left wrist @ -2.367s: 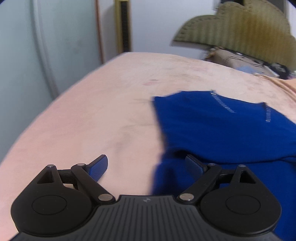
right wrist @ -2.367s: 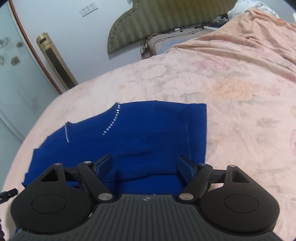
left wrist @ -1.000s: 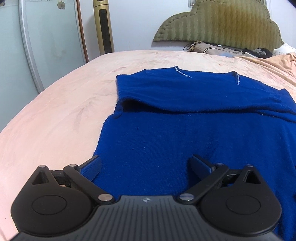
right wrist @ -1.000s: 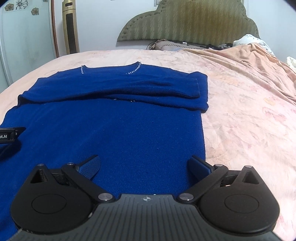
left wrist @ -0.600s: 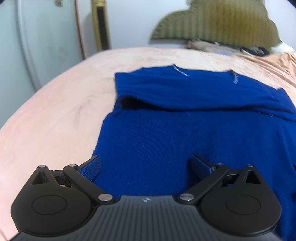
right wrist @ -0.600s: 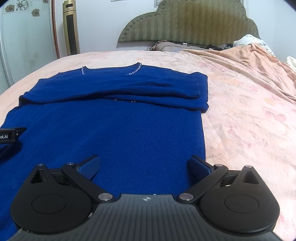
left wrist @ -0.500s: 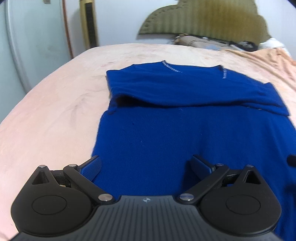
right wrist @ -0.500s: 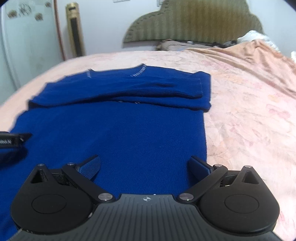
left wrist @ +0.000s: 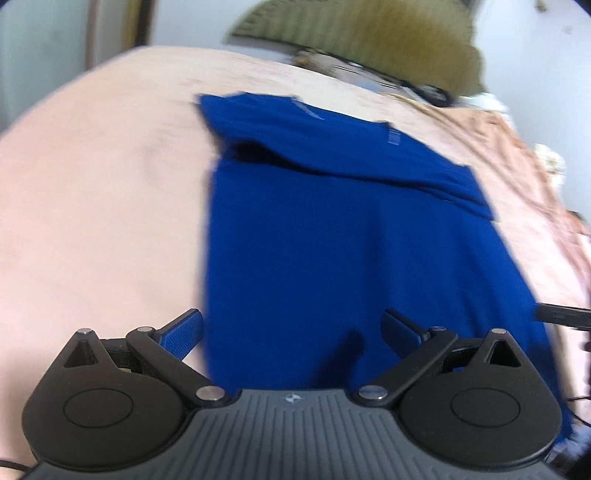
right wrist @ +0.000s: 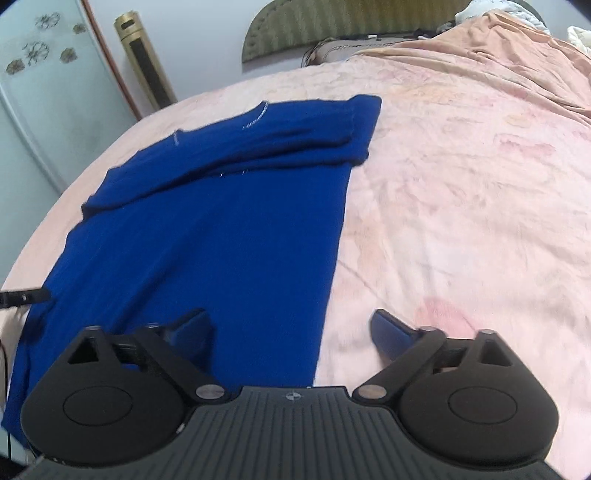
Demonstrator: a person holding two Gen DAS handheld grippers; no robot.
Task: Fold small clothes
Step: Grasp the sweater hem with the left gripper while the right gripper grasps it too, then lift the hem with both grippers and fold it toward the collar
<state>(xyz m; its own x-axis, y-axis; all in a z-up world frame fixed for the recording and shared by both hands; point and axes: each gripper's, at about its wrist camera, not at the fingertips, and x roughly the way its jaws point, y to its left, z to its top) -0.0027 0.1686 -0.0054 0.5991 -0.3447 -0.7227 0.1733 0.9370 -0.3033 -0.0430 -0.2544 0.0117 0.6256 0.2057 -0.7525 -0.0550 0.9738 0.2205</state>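
A blue sweater (left wrist: pixel 351 229) lies flat on the pink bedsheet (left wrist: pixel 99 206), its sleeves folded across the chest and its silver-trimmed neckline at the far end. My left gripper (left wrist: pixel 291 328) is open low over the sweater's near left side, and the left hem edge runs between its fingers. My right gripper (right wrist: pixel 291 330) hovers over the near right side of the sweater (right wrist: pixel 207 236). Its jaws are closing, with the right hem edge between them but no pad pressing on cloth. Each view shows the other gripper's black tip at its border.
A green padded headboard (right wrist: pixel 332 22) and pillows stand at the far end. A peach duvet (right wrist: pixel 517 48) is bunched at the right. A gold tower unit (right wrist: pixel 144 59) and a frosted glass door (right wrist: pixel 44 92) stand beyond the bed's left side.
Both grippers have tipped downward and swung apart, the left to the sweater's left edge and the right to its right edge. The right jaws have narrowed a little.
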